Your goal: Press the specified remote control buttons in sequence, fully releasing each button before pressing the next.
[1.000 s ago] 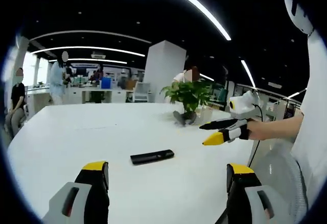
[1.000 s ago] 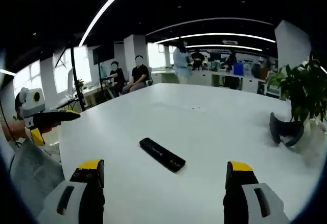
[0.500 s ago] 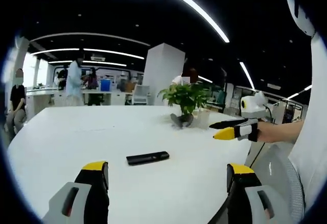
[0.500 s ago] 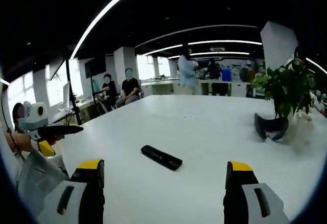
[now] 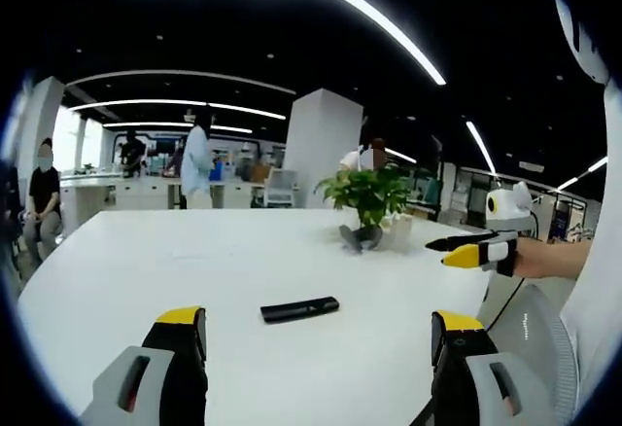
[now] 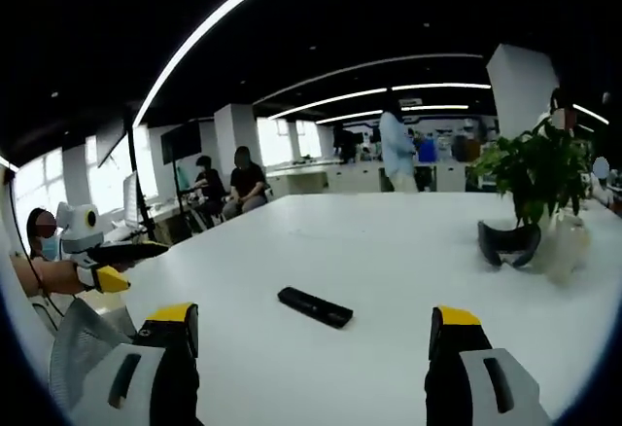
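Observation:
A slim black remote control (image 5: pixel 299 308) lies flat on the white table (image 5: pixel 146 270), a short way beyond my left gripper (image 5: pixel 319 327), whose jaws stand wide apart with nothing between them. The right gripper (image 5: pixel 476 249) hangs over the table's right edge, held by a hand. In the right gripper view the remote (image 6: pixel 314 306) lies just ahead of my right gripper (image 6: pixel 313 323), also open and empty. The left gripper (image 6: pixel 109 257) hovers at the table's left edge. Neither gripper touches the remote.
A potted green plant (image 5: pixel 372 193) (image 6: pixel 530 168) stands at the table's far side with a dark curved object (image 6: pixel 508 242) at its base. A mesh chair back (image 5: pixel 530 338) is close by. Several people sit or walk in the office behind.
Both views have shifted a little with the hands. The remote lies where it was. A person in light clothes has walked along the far desks. Both grippers remain open.

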{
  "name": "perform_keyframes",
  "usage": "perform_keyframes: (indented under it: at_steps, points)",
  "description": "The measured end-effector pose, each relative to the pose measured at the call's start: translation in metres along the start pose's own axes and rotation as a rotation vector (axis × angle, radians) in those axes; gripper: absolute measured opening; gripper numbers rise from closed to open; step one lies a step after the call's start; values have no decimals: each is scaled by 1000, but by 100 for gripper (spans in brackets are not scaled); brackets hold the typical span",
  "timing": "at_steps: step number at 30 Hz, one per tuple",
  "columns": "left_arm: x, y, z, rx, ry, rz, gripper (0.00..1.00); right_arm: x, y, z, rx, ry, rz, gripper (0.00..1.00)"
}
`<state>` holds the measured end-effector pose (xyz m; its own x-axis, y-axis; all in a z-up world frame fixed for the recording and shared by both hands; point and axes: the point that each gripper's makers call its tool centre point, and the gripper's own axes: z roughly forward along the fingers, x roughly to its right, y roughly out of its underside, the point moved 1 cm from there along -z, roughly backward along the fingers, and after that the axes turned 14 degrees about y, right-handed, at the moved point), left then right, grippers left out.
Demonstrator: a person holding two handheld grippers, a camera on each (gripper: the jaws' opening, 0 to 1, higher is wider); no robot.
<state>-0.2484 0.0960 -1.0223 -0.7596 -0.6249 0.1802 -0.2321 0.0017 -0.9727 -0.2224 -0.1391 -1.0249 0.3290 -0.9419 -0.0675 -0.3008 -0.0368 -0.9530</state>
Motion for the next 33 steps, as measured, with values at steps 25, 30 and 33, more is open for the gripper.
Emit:
perform_keyframes:
  at_steps: [25, 30, 33]
  points:
    - [3, -2, 14, -13, 25, -1, 100, 13, -11, -13, 47, 67, -23, 98]
    - [-1, -5, 13, -2, 12, -4, 100, 11, -12, -11, 50, 60, -19, 98]
    - [-3, -7, 13, 4, 6, -7, 100, 11, -13, -9, 51, 58, -21, 98]
